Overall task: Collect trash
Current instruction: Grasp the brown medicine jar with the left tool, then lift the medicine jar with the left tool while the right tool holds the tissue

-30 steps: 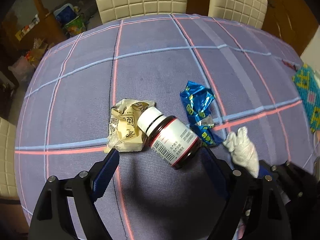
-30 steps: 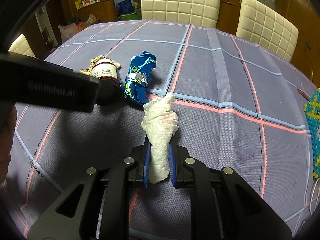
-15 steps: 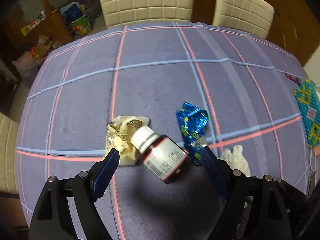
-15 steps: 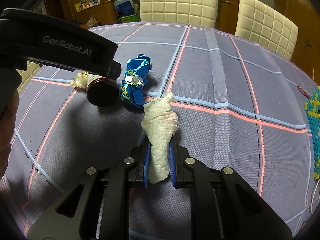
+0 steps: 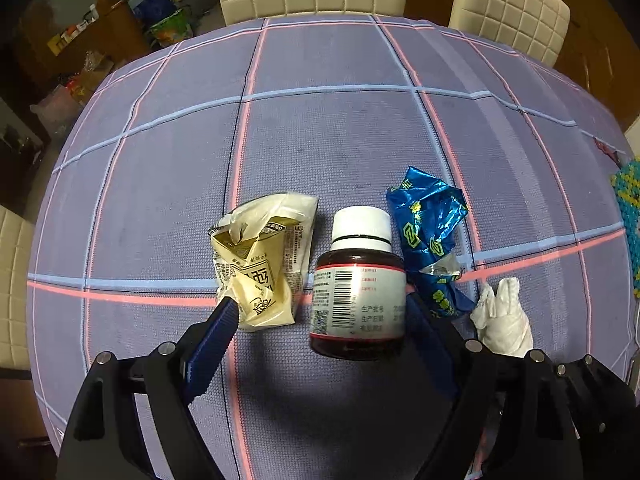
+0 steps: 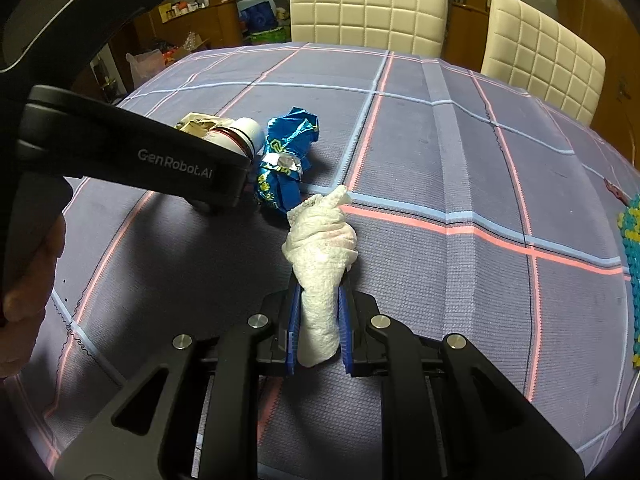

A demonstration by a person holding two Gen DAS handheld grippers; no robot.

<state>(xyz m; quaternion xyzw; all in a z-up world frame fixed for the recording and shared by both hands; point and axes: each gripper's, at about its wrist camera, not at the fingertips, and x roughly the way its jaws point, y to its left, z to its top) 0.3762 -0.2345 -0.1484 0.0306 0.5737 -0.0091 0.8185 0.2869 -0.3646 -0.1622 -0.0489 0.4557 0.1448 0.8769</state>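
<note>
A brown pill bottle (image 5: 358, 292) with a white cap lies on the purple checked tablecloth (image 5: 320, 128). My left gripper (image 5: 320, 308) is open, its blue fingers on either side of the bottle. A crumpled cream wrapper (image 5: 260, 264) lies left of the bottle, touching my left finger. A crumpled blue wrapper (image 5: 432, 236) lies right of it. My right gripper (image 6: 319, 292) is shut on a wad of white tissue (image 6: 322, 248), held just above the cloth. The tissue also shows in the left wrist view (image 5: 502, 322). The bottle (image 6: 240, 136) and blue wrapper (image 6: 286, 164) show beyond the left gripper's body (image 6: 132, 156).
Two cream padded chairs (image 6: 368, 4) (image 6: 544, 64) stand at the table's far side. A beaded mat (image 6: 632, 256) lies at the right edge. Bags and clutter (image 5: 160, 20) sit on the floor beyond the table's far left.
My left gripper has moved forward and turned so the bottle now lies straight between its open fingers. My right gripper has held still with the tissue.
</note>
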